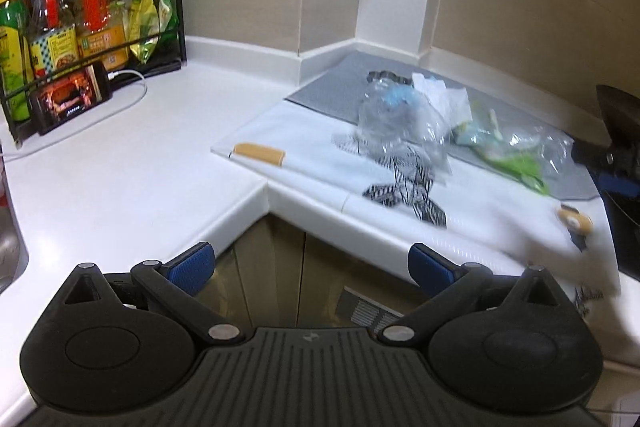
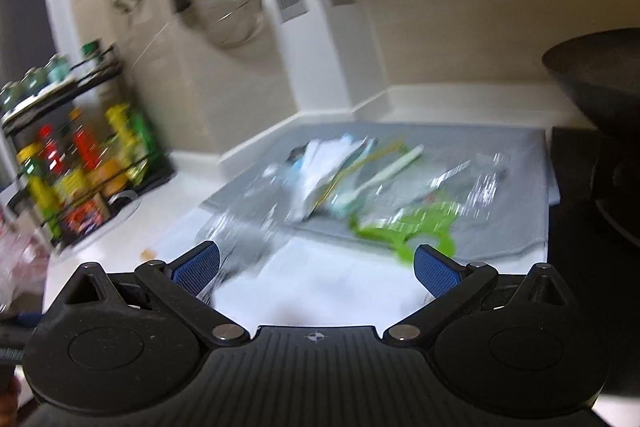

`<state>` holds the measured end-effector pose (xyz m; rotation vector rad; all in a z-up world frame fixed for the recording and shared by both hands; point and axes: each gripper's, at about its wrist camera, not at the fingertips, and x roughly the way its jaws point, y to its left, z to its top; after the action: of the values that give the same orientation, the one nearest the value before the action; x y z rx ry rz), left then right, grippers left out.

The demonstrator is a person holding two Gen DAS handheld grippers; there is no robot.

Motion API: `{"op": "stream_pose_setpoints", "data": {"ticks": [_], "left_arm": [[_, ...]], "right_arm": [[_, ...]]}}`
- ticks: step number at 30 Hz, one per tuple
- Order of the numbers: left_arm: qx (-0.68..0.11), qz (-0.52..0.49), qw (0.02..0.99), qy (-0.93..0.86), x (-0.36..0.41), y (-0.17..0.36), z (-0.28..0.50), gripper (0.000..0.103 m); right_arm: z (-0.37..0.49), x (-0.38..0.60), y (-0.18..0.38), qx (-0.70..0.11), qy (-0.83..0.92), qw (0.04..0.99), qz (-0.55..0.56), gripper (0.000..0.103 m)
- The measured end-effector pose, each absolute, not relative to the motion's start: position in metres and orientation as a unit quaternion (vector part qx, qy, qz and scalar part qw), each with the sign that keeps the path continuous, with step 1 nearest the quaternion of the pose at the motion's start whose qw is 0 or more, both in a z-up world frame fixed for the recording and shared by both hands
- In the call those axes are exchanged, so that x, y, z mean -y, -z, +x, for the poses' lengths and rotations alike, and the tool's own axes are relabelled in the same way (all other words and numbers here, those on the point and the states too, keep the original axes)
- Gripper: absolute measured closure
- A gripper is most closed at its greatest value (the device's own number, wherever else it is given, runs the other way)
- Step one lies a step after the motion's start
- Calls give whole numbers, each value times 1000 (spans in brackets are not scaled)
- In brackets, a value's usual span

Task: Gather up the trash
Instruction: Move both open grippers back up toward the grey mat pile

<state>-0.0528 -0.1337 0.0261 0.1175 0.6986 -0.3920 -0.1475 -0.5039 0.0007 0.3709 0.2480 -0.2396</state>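
A heap of trash lies on a grey mat [image 1: 332, 87] in the counter corner: a crumpled clear plastic bottle [image 1: 384, 119], white paper scraps [image 1: 440, 95] and a clear wrapper with green print [image 1: 516, 155]. My left gripper [image 1: 310, 267] hangs open in front of the counter edge, well short of the heap, nothing between its fingers. In the blurred right wrist view the same bottle [image 2: 256, 195], paper [image 2: 324, 171] and green wrapper [image 2: 404, 227] lie just ahead of my open, empty right gripper [image 2: 316, 267].
A white cloth [image 1: 304, 155] with black striped prints covers the counter in front of the mat. A bottle rack [image 1: 80, 23] and a lit phone [image 1: 68, 99] on a cable stand at left. A black pan [image 2: 600, 79] sits at right. A strainer [image 2: 228, 11] hangs on the wall.
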Motion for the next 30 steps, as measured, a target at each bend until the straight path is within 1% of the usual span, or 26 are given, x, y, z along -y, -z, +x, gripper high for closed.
{"op": "stream_pose_setpoints", "data": {"ticks": [4, 7, 11, 15, 18, 20, 21, 25, 30], "left_arm": [[-341, 48, 920, 188, 140, -24, -38, 0], [-341, 42, 920, 187, 146, -22, -28, 0], [-334, 38, 922, 192, 160, -21, -16, 0], [-333, 34, 919, 206, 180, -22, -2, 0], [-326, 30, 919, 218, 197, -24, 10, 0], [-320, 28, 921, 221, 210, -26, 20, 0], [-318, 26, 921, 222, 217, -26, 26, 0], [-320, 35, 919, 229, 256, -22, 57, 0], [-340, 38, 907, 244, 305, -6, 94, 0]], "right_arm": [[-120, 533, -7, -106, 165, 962, 190, 0], [-95, 563, -3, -113, 214, 949, 201, 0], [-61, 610, 16, -142, 269, 915, 265, 0], [-42, 633, 36, -136, 316, 890, 299, 0], [-31, 636, 46, -120, 299, 898, 299, 0], [-26, 630, 51, -108, 296, 908, 275, 0], [-24, 631, 53, -115, 291, 908, 279, 0], [-35, 635, 52, -83, 266, 918, 283, 0], [-22, 636, 50, -121, 265, 915, 278, 0]]}}
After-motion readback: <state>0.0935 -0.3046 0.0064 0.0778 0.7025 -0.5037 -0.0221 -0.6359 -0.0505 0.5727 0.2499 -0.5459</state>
